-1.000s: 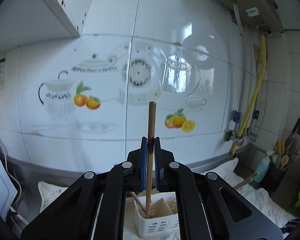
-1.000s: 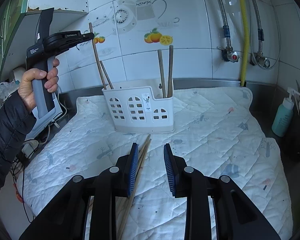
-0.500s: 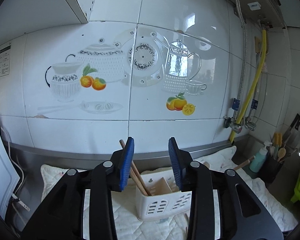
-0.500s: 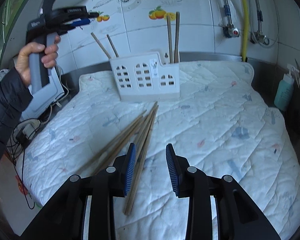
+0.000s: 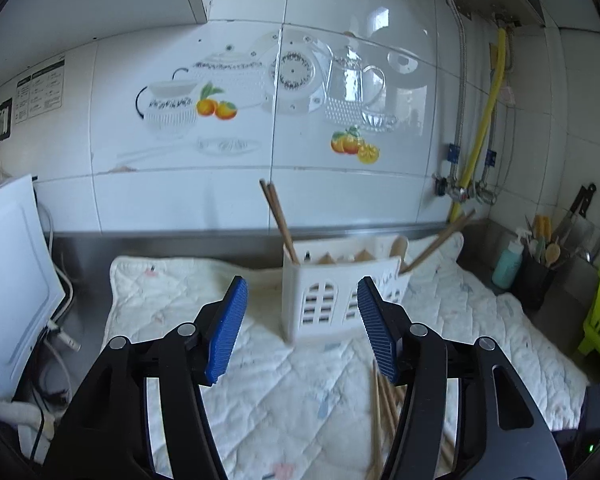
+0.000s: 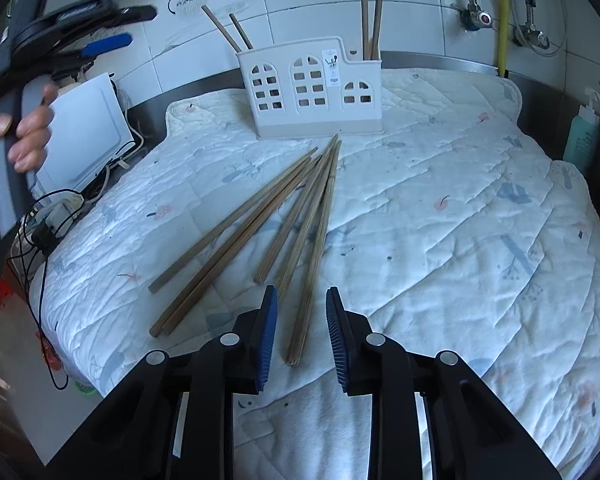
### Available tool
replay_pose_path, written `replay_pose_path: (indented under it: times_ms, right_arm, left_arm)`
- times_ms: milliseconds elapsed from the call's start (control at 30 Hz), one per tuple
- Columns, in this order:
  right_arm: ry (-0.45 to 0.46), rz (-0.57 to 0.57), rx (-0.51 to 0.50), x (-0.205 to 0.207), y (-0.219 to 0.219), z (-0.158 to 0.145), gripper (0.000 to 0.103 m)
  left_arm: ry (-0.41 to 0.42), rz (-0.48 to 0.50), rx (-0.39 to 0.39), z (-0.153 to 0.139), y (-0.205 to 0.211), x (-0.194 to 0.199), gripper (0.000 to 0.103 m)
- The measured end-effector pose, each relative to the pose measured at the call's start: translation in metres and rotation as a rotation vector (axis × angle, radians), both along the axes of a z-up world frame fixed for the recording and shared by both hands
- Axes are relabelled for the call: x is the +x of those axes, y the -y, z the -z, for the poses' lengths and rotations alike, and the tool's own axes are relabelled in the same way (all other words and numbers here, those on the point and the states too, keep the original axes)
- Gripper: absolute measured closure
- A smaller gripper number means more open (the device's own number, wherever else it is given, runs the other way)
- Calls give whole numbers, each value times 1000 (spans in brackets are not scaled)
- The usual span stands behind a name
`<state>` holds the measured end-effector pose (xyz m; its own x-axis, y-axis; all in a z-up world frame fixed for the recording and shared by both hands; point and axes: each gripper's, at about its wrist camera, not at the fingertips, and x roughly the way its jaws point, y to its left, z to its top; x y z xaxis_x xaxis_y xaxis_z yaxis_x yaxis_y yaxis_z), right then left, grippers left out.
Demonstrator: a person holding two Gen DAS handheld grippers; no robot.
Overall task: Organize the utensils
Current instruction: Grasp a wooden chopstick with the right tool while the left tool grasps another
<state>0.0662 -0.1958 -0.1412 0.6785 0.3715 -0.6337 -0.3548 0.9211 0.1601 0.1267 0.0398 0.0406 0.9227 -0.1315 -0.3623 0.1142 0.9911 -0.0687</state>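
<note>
Right wrist | right gripper agape over loose chopsticks; left gripper agape; caddy beyond

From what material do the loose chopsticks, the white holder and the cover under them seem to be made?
Loose chopsticks: probably wood or bamboo, matte brown, with faint lengthwise grain.
White holder: looks like moulded plastic, smooth and slightly glossy, with neat arched cut-out windows.
Cover: quilted fabric, likely cotton, soft and wrinkled, with stitched lines and small printed figures.
</note>
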Motion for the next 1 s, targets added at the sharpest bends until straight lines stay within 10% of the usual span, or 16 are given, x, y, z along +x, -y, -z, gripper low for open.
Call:
replay_pose_path:
  times_ms: [633, 1000]
  right_arm:
    - [-6, 34, -50, 0, -6, 12, 94]
    - [-2, 66, -47, -2, 3, 10, 95]
  left_arm:
    - [-271, 143, 66, 125, 40, -63, 46]
    - [-363, 213, 66, 163, 59, -56, 73]
